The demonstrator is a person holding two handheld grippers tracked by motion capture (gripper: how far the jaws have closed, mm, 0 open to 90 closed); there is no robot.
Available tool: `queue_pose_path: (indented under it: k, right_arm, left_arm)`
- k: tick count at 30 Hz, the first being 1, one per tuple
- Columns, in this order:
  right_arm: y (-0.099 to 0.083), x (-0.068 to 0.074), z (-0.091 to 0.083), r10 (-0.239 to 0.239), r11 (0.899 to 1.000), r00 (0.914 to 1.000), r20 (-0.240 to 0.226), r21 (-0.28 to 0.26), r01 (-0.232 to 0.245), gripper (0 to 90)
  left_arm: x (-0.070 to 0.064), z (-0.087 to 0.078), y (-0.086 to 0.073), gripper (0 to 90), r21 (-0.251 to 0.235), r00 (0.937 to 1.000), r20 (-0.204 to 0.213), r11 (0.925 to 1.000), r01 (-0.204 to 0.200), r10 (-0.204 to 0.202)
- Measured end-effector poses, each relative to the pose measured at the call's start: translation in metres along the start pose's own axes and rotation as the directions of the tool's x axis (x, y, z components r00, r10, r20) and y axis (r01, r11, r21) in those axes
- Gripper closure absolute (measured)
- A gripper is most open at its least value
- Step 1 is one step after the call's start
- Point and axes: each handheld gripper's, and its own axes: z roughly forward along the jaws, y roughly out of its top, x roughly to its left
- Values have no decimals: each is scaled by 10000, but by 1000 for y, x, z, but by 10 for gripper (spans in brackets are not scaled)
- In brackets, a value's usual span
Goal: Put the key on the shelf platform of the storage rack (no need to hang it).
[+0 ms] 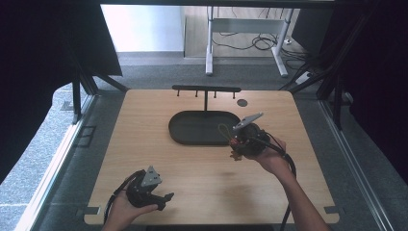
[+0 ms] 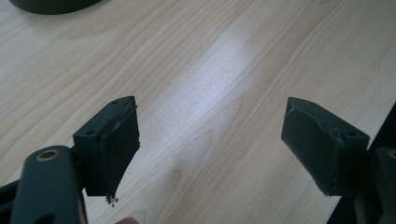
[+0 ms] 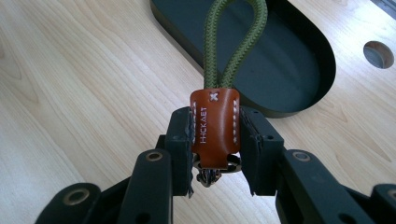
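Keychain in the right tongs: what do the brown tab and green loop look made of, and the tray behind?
The brown tab looks like smooth, slightly glossy leather: white stitching along its edges and stamped lettering. The green loop looks like braided cord, with a woven texture. The tray is matte black, probably painted metal or plastic; I can't tell which. The right tongs clamp the tab.

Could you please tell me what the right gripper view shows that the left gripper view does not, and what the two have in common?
Right gripper view alone: the right gripper shut on a brown stitched leather key fob with an olive-green braided cord loop, a metal ring hanging beneath it, plus a round hole in the tabletop.

Left gripper view alone: the left gripper with its jaws wide apart, holding nothing.

Both: the light wooden table and the dark oval tray, of which the left gripper view catches just an edge.
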Motion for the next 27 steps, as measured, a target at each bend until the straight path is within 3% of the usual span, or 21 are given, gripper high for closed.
queue_pose_path:
  k: [11,27]
  right_arm:
    - [9,-7,5,32,10000,10000,-86,13,-32,671]
    - [39,-20,21,61,9998,9996,-263,168,-57,670]
  left_arm:
    - [0,0,0,197,12,10000,11,10000,15,-15]
    - [1,-1,-1,196,-39,10000,-7,10000,34,-34]
